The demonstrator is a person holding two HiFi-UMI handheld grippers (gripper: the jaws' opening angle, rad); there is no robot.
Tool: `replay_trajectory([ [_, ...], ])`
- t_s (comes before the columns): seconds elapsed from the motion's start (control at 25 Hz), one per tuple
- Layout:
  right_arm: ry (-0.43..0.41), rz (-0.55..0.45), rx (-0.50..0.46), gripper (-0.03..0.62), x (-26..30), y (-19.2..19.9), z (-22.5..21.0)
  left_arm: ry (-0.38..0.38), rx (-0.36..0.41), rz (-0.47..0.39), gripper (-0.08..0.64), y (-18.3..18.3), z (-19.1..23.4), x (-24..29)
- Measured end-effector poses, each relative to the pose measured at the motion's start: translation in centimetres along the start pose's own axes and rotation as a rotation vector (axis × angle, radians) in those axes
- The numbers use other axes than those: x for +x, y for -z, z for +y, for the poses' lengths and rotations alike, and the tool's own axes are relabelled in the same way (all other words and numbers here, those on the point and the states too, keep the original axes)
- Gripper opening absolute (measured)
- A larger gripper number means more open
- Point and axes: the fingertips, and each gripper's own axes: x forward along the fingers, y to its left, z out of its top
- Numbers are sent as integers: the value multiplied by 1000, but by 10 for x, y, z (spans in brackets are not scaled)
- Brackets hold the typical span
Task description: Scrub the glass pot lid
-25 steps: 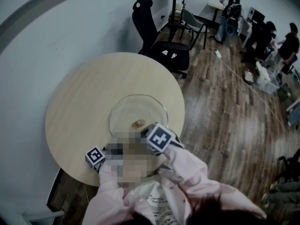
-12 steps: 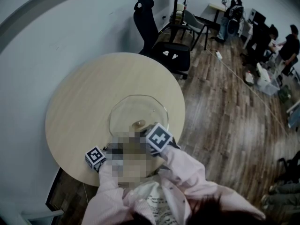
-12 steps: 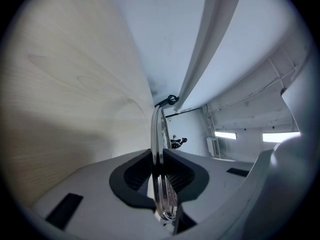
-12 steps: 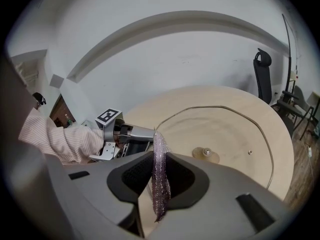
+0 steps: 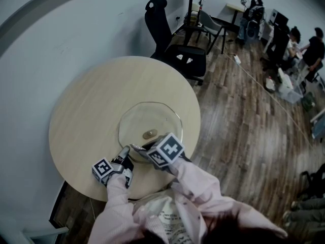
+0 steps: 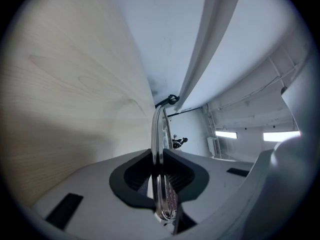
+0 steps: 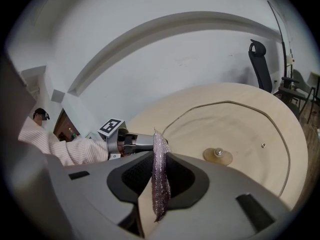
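In the head view, the glass pot lid [image 5: 150, 123] is seen lying on the right half of the round tabletop, close to the edge nearest the person. Being round, it has no long axis. It is laid roughly flat with its broad face up, and in the right gripper view a screw and washer are shown facing upward at its tan centre piece [image 7: 217, 155]. Whether the gripped side is raised off the wood cannot be told.

The lid's metal rim is clamped at its near edge by the left gripper [image 5: 127, 150]. In the left gripper view the rim is seen edge-on, pinched between the two dark pads. The right gripper [image 5: 143, 147] is held just beside it over the same near edge of the lid, its jaws closed on a thin, glittering scrub pad [image 7: 160, 179] that stands upright between them.

The table [image 5: 91, 111] is of pale wood grain and bare apart from the lid. Pink striped sleeves [image 5: 203, 187] are seen behind both grippers. A dark plank floor [image 5: 244, 136] lies around the table, a pale wall [image 5: 61, 29] curves behind it, and a black office chair [image 5: 172, 39] is set at the far edge. People and desks [image 5: 304, 44] are seen in the far right corner of the room.
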Motion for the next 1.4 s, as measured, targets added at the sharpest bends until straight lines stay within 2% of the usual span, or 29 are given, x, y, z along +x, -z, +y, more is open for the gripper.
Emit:
replay_trajectory([
  [0.48,-11,-80,108,87,4,-3,4,-5,7,4,55,2,-1,0],
  [0.8,-53,-163,200,89,0,-18,3,11,-4,-11,60,-3,-3,0],
  [1.0,-95,-222,251,89,-6,-26,0,16,18,-14,75,-2,-5,1],
  [1.16,-121,-251,268,89,-9,-34,-1,44,35,-5,110,-1,-12,0],
  [1.4,-149,-267,266,89,-9,-36,2,60,-5,-54,124,-8,-11,-11],
])
